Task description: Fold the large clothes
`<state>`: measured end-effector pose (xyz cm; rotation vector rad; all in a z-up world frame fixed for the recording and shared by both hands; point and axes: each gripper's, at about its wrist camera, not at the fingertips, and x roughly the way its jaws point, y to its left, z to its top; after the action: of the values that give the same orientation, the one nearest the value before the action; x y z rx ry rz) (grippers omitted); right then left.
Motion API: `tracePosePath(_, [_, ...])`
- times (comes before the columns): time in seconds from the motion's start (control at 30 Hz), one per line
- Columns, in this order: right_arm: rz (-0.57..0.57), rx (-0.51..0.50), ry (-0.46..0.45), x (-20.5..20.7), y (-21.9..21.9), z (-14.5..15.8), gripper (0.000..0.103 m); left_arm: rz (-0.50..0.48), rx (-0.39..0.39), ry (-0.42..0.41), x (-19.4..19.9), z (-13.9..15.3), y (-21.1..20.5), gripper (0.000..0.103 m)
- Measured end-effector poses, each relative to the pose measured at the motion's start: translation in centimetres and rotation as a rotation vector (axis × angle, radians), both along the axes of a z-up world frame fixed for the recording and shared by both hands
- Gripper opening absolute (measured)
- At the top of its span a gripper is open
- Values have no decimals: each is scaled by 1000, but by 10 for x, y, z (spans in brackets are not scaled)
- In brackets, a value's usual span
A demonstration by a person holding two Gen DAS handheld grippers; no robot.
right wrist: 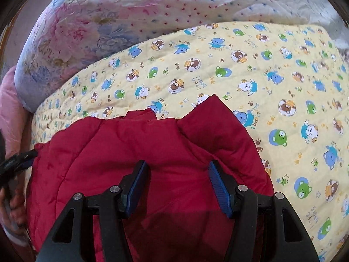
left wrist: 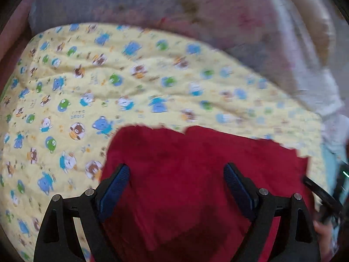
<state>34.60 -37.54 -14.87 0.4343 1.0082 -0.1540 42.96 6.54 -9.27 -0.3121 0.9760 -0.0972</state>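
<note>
A red padded garment (right wrist: 152,152) lies spread on a yellow bear-print quilt (right wrist: 240,69) as a person, working a two-finger gripper in each hand, sets about folding it. Seen from the right wrist, the garment fills the frame from 6 o'clock up to the centre, its upper edge rising in two puffy peaks toward 12 o'clock, apparently laid flat so that its edges can be reached from either side.

The right gripper (right wrist: 176,185) hangs over the middle of the red cloth with its blue-padded jaws partly spread; nothing sits pinched between them, and whether the tips touch the fabric cannot be told. The left gripper (left wrist: 176,187) stands wider apart over the same garment (left wrist: 196,174), likewise empty, in a view smeared by motion. Its black tip (right wrist: 19,159) also shows at 9 o'clock in the right wrist view, at the garment's left border, with fingers of the hand (right wrist: 13,209) below it.

A floral duvet (right wrist: 87,21) is bunched at 11 o'clock beyond the quilt, well clear of the working area.

Both grippers, jaws apart and angled down at opposite sides of the garment, seem placed to take hold of it for a fold; no fold looks finished yet.
</note>
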Motion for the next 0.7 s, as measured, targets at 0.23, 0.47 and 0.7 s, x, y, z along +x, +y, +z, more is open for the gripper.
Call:
tracePosePath(0.23, [-93, 68, -43, -6, -19, 3, 60, -106, -72, -74, -95, 8, -27, 88])
tracePosePath(0.47, [-95, 35, -84, -23, -13, 20, 60, -174, 36, -70, -152, -13, -61, 89])
tracePosePath(0.7, [108, -62, -185, -87, 66, 72, 70, -154, 105, -68, -147, -26, -67, 93])
